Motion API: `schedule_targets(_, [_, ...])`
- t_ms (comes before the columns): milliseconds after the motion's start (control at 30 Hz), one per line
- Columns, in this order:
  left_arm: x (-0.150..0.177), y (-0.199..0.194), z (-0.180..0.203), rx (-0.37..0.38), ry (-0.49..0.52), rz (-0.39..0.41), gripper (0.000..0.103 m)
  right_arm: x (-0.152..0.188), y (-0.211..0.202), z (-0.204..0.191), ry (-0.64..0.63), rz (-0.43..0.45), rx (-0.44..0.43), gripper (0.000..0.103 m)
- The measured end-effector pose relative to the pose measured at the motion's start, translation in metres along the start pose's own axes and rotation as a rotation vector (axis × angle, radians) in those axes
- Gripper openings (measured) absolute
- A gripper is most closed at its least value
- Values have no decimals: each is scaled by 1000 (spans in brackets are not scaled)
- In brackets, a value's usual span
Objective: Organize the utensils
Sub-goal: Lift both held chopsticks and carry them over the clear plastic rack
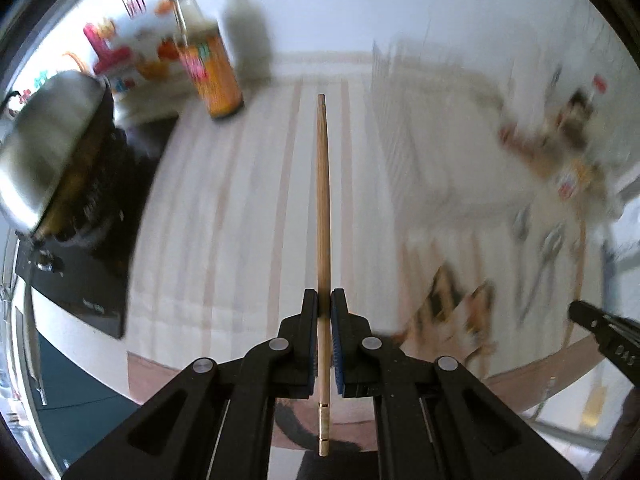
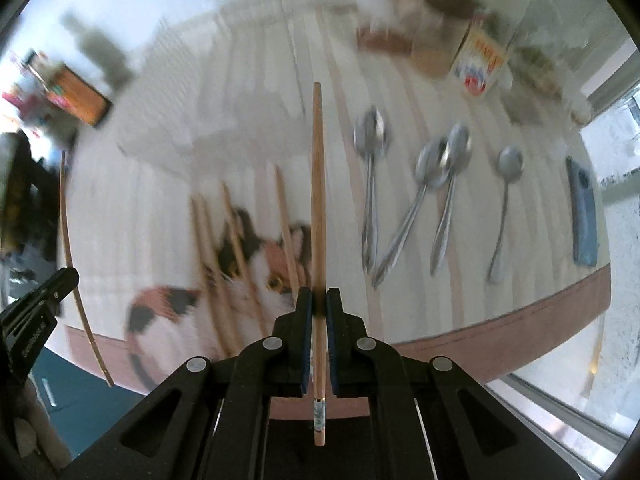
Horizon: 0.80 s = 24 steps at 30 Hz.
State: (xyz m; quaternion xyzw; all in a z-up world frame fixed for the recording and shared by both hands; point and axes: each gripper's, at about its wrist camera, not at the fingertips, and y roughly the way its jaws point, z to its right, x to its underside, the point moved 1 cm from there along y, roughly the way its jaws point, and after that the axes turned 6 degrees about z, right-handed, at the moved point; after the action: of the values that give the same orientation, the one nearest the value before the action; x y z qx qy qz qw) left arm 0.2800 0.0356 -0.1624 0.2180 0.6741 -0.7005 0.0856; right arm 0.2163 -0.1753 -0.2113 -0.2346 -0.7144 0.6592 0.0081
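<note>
- The left gripper [image 1: 324, 300] had its jaws closed tight on one chopstick [image 1: 323, 208], holding it near the thick end so the thin tip pointed out over the desk [image 1: 240, 208].
- The right gripper [image 2: 319, 300] had its jaws closed on a second chopstick [image 2: 318, 200] the same way.
- More loose chopsticks [image 2: 236, 248] lay on the cat picture [image 2: 256, 276] below.
- The spoons [image 2: 432, 192] lay side by side to the right, apart from the sticks.
- I think each hand lifted one stick so the two could go together as a pair.
- Everything looked blurry, so the white rack [image 2: 176, 92] behind was hard to make out.
</note>
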Motion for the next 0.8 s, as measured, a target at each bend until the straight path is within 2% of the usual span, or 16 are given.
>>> schedule_targets(133, [-47,-42,13,102,-61,73,4,-45,-38,8,4,80,-99,7])
schedule_targets(267, [-97,-40,28,160,-107,82,4,-96,-40,9,4,97,-197,7])
schedule_targets(333, [-124,-25,34,196,-141,43,4,-127,-28,1,-4,78,-230,7])
schedule_targets(500, [-167,30,54,218,-185,-70,4,-191,28,-11,-38,11,-243,7])
schedule_targets(633, [-182,75,68,200,-198,-157,4,-220,66,-16,-54,-45,-240,7])
schedule_targets(800, [-186,105,72,184,-200,-233,5,-236,108,-30,-113,-132,-250,7])
